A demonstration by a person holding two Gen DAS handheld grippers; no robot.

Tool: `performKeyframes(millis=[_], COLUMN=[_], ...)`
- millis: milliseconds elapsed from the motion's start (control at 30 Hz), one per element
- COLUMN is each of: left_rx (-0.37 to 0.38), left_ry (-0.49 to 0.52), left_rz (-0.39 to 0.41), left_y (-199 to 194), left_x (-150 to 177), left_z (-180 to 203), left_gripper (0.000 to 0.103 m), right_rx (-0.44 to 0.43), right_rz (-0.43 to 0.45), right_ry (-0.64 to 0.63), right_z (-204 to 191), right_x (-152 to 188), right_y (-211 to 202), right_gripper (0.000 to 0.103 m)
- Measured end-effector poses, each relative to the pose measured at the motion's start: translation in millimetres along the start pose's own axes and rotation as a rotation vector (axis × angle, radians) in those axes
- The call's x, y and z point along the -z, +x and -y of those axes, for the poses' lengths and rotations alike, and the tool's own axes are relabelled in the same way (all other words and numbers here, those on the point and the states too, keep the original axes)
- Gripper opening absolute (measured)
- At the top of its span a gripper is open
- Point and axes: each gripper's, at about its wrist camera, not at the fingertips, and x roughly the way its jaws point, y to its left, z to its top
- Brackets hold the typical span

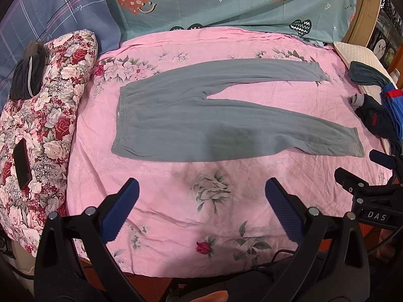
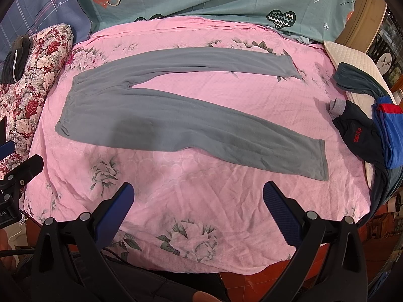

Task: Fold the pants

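- Pants (image 1: pixel 201 120): grey, spread flat at frame centre on the pink floral sheet (image 1: pixel 201 214), waistband left, legs splayed right in a V; laid out ready for a first fold, by my judgement.
- Left gripper (image 1: pixel 201 193): low centre, jaws wide apart, empty, short of the fabric.
- Right gripper (image 2: pixel 197 197): likewise parted, holding nothing.
- Dark clothes pile (image 2: pixel 365 136): right edge, clear of the work.

Bright, even light — sharp focus; a soft shadow darkens the pants (image 1: pixel 221 138); fisheye bends edges, corners black.
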Motion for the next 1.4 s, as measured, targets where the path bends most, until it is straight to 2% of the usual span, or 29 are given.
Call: performKeyframes(millis=[767, 833, 1133, 1267, 1400], left_rx=[0.0, 0.0, 0.007, -0.002, -0.059], left_ry=[0.002, 0.001, 0.002, -0.037, -0.175], left_rz=[-0.006, -0.008, -0.03, -0.069, -0.117], left_y=[4, 6, 17, 33, 58], left_x=[8, 7, -1, -3, 1], left_z=[7, 8, 0, -22, -80], left_gripper=[0.101, 0.101, 0.101, 0.101, 0.101], right_rx=[0.0, -0.001, -0.005, -0.043, -0.094], right_rz=[-0.005, -0.008, -0.021, -0.024, 0.016], right_ry=[-0.002, -0.002, -0.002, -0.009, -0.1], right_z=[-1, -2, -5, -10, -32], right_x=[-3, -5, -8, -11, -16], right_y=[-6, 7, 10, 15, 23], right_gripper=[0.102, 0.102, 0.102, 0.102, 0.102])
